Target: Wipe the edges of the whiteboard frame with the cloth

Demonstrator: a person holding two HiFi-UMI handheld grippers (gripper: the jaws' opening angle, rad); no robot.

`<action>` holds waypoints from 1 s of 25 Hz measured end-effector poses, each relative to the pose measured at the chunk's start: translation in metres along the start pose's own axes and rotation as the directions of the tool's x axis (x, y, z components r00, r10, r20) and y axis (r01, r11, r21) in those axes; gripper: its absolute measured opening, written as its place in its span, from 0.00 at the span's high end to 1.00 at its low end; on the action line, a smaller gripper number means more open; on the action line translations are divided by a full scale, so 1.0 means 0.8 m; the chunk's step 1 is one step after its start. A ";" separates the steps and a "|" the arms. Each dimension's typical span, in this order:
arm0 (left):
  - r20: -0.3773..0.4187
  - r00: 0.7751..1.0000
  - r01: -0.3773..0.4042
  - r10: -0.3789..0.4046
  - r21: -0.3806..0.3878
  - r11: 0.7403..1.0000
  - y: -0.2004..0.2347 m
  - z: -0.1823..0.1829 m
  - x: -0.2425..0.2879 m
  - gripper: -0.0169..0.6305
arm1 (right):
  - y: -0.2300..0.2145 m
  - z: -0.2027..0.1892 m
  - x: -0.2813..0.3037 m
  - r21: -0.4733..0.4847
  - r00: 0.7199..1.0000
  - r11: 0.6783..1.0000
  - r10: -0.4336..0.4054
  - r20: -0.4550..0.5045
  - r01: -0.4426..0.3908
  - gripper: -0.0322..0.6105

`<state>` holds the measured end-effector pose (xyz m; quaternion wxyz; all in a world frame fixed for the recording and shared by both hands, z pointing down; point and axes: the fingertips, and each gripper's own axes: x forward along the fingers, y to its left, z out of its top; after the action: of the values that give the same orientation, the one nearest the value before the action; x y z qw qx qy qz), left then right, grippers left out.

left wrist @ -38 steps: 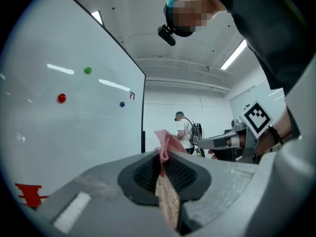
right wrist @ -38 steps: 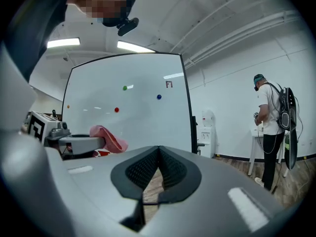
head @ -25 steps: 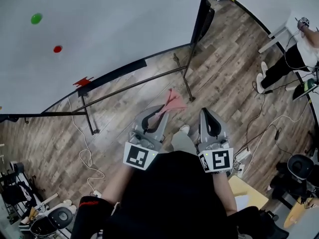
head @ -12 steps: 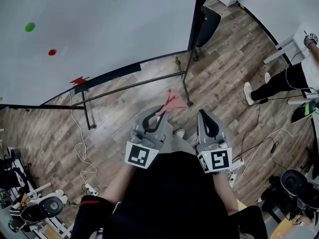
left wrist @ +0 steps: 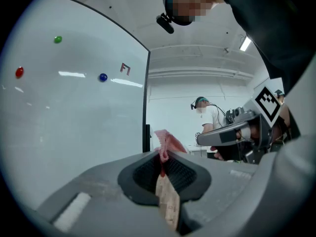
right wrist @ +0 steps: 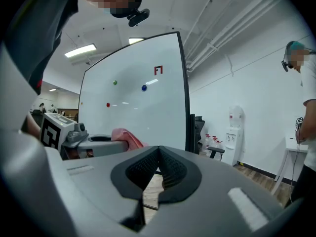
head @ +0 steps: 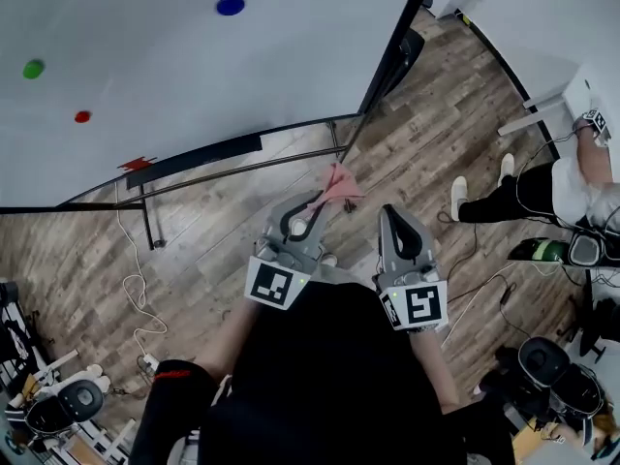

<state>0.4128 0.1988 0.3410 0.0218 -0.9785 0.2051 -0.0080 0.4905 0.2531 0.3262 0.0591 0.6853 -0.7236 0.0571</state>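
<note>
Holding pink crumpled cloth (head: pixel 339 181) pinched in left gripper (head: pixel 316 204), bunched past tips; right gripper (head: pixel 391 213) closed, empty. Ahead, apart: black whiteboard frame edge (head: pixel 388 55). Press cloth onto edge, slide along steadily.

A soft pink cloth (head: pixel 338 183) is crumpled and pinched between the closed jaws of the left claw (head: pixel 312 208), with its loose folds fanning out past the tips. Ahead stands the large white whiteboard (head: pixel 194 56), upright, edged by a thin black frame (head: pixel 391 43) down its right side and along the bottom. The cloth is held in the air near the board's lower right corner, not touching the frame.
</note>
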 end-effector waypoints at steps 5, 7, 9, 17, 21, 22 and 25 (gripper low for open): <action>-0.054 0.999 -0.011 0.004 -0.120 0.993 0.014 -0.024 0.028 0.94 | -0.022 0.010 0.029 0.007 1.000 1.000 -0.014 -0.003 0.014 0.95; -0.050 0.999 0.000 -0.005 -0.104 0.995 0.025 -0.031 0.044 0.94 | -0.030 0.011 0.049 -0.002 1.000 1.000 -0.013 -0.004 0.013 0.95; -0.041 0.999 0.003 -0.006 -0.071 0.997 0.038 -0.039 0.058 0.94 | -0.035 0.006 0.072 -0.001 1.000 1.000 0.002 -0.014 -0.002 0.95; -0.072 0.993 -0.093 0.089 -0.055 0.994 0.050 -0.067 0.101 0.94 | -0.068 -0.004 0.128 -0.008 0.990 0.991 0.136 -0.043 -0.137 0.95; -0.100 0.982 -0.162 0.159 -0.028 0.986 0.050 -0.076 0.124 0.94 | -0.079 -0.008 0.150 -0.005 0.965 0.967 0.253 -0.071 -0.254 0.95; -0.103 0.978 -0.184 0.180 -0.033 0.982 0.048 -0.077 0.130 0.94 | -0.084 -0.008 0.155 -0.007 0.957 0.960 0.280 -0.077 -0.281 0.95; -0.129 0.963 -0.245 0.237 -0.043 0.969 0.043 -0.090 0.150 0.94 | -0.100 -0.011 0.169 -0.017 0.933 0.936 0.349 -0.089 -0.352 0.95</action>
<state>0.5071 0.1161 0.4124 -0.0186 -0.9441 0.3237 -0.0596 0.5629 0.1167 0.3573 0.0897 0.5411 -0.8319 0.0838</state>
